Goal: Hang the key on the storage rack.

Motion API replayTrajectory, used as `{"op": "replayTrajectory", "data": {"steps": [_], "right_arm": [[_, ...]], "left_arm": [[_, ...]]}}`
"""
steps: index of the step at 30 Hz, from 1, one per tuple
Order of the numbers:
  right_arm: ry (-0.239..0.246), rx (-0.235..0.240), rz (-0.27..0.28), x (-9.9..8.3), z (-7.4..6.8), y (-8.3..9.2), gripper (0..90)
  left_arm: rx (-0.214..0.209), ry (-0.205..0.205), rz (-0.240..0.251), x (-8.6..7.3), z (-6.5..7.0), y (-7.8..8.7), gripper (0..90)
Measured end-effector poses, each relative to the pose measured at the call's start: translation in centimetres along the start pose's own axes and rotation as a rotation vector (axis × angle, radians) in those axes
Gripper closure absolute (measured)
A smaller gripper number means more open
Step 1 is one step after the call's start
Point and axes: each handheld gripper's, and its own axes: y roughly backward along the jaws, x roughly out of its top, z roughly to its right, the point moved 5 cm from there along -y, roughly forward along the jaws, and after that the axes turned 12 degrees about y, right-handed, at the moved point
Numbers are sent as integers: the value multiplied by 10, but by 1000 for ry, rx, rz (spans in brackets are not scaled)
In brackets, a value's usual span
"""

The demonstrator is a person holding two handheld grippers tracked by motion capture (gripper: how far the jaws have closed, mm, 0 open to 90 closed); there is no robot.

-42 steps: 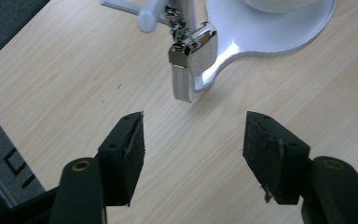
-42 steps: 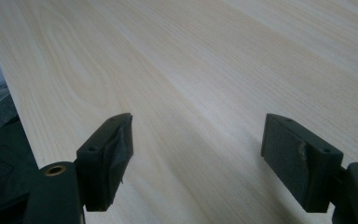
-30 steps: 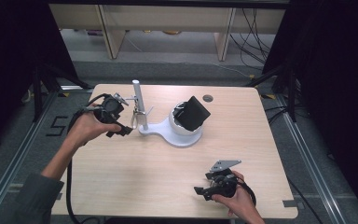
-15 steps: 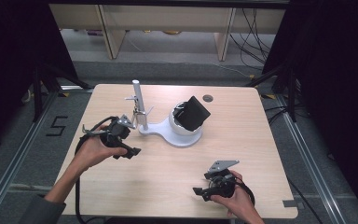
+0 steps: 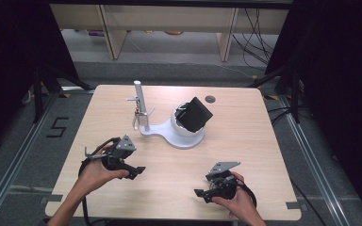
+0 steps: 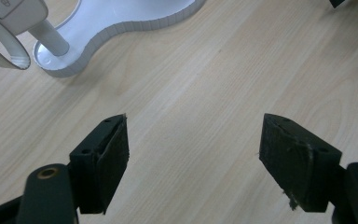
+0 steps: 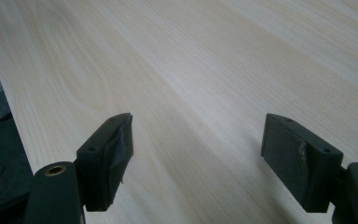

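A white stand (image 5: 169,134) sits mid-table, with an upright post (image 5: 140,106) on its left end and a round cup holding a tilted black box (image 5: 195,114) on its right. A small metal loop (image 5: 135,120) hangs from the post. My left gripper (image 5: 133,169) rests low at the table's front left, in front of the stand and apart from it. Its jaws stand open and bare (image 6: 193,135) over the wood, with the stand's base (image 6: 121,21) beyond them. My right gripper (image 5: 200,192) lies at the front right, also open with nothing between its jaws (image 7: 198,135).
The light wooden table (image 5: 245,150) has a small round hole (image 5: 210,99) near its far edge. The table's edge (image 7: 9,116) runs close to the left of the right gripper's jaws. Beyond the table lie dark floor, cables and shelf legs.
My left hand has drawn back from the stand's post and sunk toward the front left of the table, jaws open. The right hand has stayed put.
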Motion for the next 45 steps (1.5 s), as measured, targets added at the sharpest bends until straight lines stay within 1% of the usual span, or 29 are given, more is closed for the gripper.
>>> {"op": "replayTrajectory", "data": {"steps": [1,3,5,6,9,10,11,12,16,18,20,22,24,26,27,28,29,30,33,34,35,36,37,38,39,41,42,44,45], "right_arm": [[5,3,-2,1,0,1,261],[1,3,0,1,-1,1,261],[7,1,5,2,-2,1,261],[10,3,7,3,-2,1,261],[25,-8,8,2,-1,1,261],[15,-2,5,3,-3,1,261],[15,-2,5,3,-3,1,261],[7,-3,21,3,-4,-1,261],[8,2,5,2,-4,0,261],[6,0,15,3,-4,-1,261],[-1,-1,15,3,-4,-1,261],[-2,-2,15,3,-4,-1,261],[4,0,15,2,-3,-1,261],[3,1,15,2,-3,-1,261],[3,1,5,2,-3,-1,261],[6,1,-1,1,-3,0,261],[5,1,0,1,-3,0,260],[4,3,-1,2,-3,0,261],[9,2,6,2,-4,0,258],[9,9,1,2,-4,0,257],[9,10,1,2,-5,1,258],[8,9,1,2,-5,1,257],[11,7,8,3,-5,0,257],[16,6,11,3,-6,1,257],[18,11,6,3,-6,1,256],[18,11,6,3,-7,1,255],[10,10,26,3,-8,0,253],[10,9,26,3,-9,0,253],[15,13,13,3,-9,1,253]], "left_arm": [[1,-8,-4,-2,1,-1,236],[-1,6,12,-5,4,-2,236],[-3,-9,4,-8,7,-5,236],[1,-26,-3,-10,8,-5,235],[-5,-33,-1,-13,14,-8,235],[-8,-42,-5,-15,18,-10,233],[-8,-42,-5,-15,18,-10,232],[-14,-47,1,-17,21,-11,232],[-25,-75,6,-23,32,-14,222],[-34,-83,0,-28,38,-16,218],[-45,-105,-13,-34,43,-19,201],[-47,-106,-9,-36,45,-19,196],[-59,-99,1,-43,47,-20,186],[-57,-93,8,-47,48,-20,184],[-54,-84,9,-51,49,-21,183],[-52,-92,12,-54,49,-21,183],[-36,-77,26,-58,49,-22,183],[-29,-79,25,-61,48,-22,183],[-34,-69,32,-68,48,-23,177],[-25,-63,31,-71,46,-25,177],[-20,-72,32,-73,45,-24,177],[-13,-46,42,-74,44,-24,177],[-7,-38,51,-76,43,-24,177],[3,-46,59,-77,41,-22,177],[0,-39,65,-79,42,-20,177],[7,-45,78,-82,42,-18,177],[14,-44,80,-85,42,-17,177],[8,-23,83,-90,44,-17,177],[5,-27,81,-93,46,-17,177]]}}
